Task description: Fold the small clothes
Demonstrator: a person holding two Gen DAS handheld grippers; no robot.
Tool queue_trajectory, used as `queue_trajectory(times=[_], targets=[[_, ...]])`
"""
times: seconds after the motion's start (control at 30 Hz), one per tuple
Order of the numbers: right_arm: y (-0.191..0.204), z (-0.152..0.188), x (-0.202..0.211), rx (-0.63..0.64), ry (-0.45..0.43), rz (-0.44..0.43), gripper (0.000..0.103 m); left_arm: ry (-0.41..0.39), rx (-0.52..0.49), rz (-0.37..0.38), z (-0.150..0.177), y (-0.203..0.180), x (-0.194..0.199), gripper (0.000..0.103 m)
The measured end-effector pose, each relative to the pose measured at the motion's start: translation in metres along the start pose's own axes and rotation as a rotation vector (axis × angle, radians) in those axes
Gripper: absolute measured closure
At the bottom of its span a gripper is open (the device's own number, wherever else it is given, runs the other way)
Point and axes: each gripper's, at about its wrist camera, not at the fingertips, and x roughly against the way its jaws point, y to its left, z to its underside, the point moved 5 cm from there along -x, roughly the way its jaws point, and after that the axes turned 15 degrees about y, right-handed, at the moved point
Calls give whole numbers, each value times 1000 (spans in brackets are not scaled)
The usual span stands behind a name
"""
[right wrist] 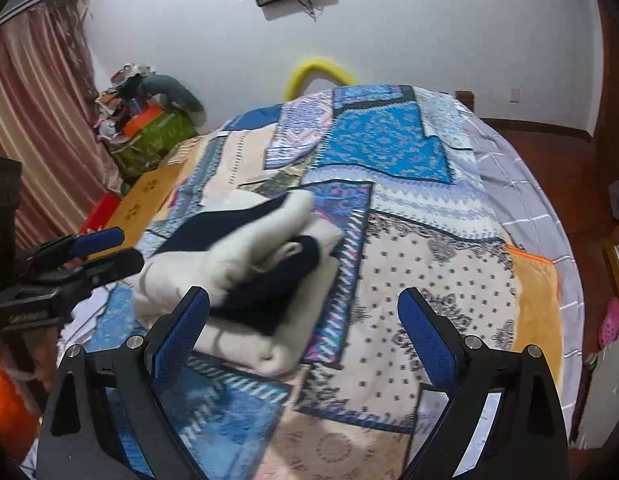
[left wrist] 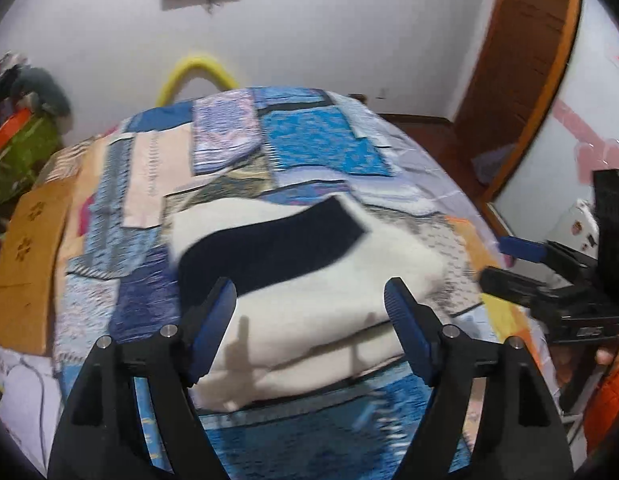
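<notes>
A folded cream garment with a dark navy band (left wrist: 309, 292) lies on the patchwork bedspread (left wrist: 321, 140). My left gripper (left wrist: 311, 300) hovers just above its near edge, jaws open, and nothing sits between the blue pads. In the right wrist view the same garment (right wrist: 249, 280) is a thick folded bundle, left of centre. My right gripper (right wrist: 303, 316) stands open over the bundle's right side and the bedspread (right wrist: 429, 240), with nothing gripped. Each gripper shows at the edge of the other's view: the right gripper (left wrist: 521, 264), and the left gripper (right wrist: 93, 252).
A yellow curved bar (left wrist: 193, 72) rises at the far end of the bed. A cardboard box (left wrist: 29, 248) and a green bin with clutter (right wrist: 153, 136) stand left of the bed. Striped curtains (right wrist: 33, 120) hang at left; a wooden door frame (left wrist: 521, 68) is at right.
</notes>
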Motion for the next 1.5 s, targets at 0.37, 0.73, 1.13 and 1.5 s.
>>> queue_trajectory(times=[0.37,0.73,1.13,1.5], targets=[[35,-14,-27,38,35,-52,9,146,122,-26,53,73,-37,26],[38,-9,-58,-6,117,-81,62,224,152,-34,78,90,-77,26],[55,-12,-25,47,12,-84,89,217,201,-8,86,104,-79,25],[33,22,-44,9,76,-66,90,205,215,-49,96,115,-73,24]])
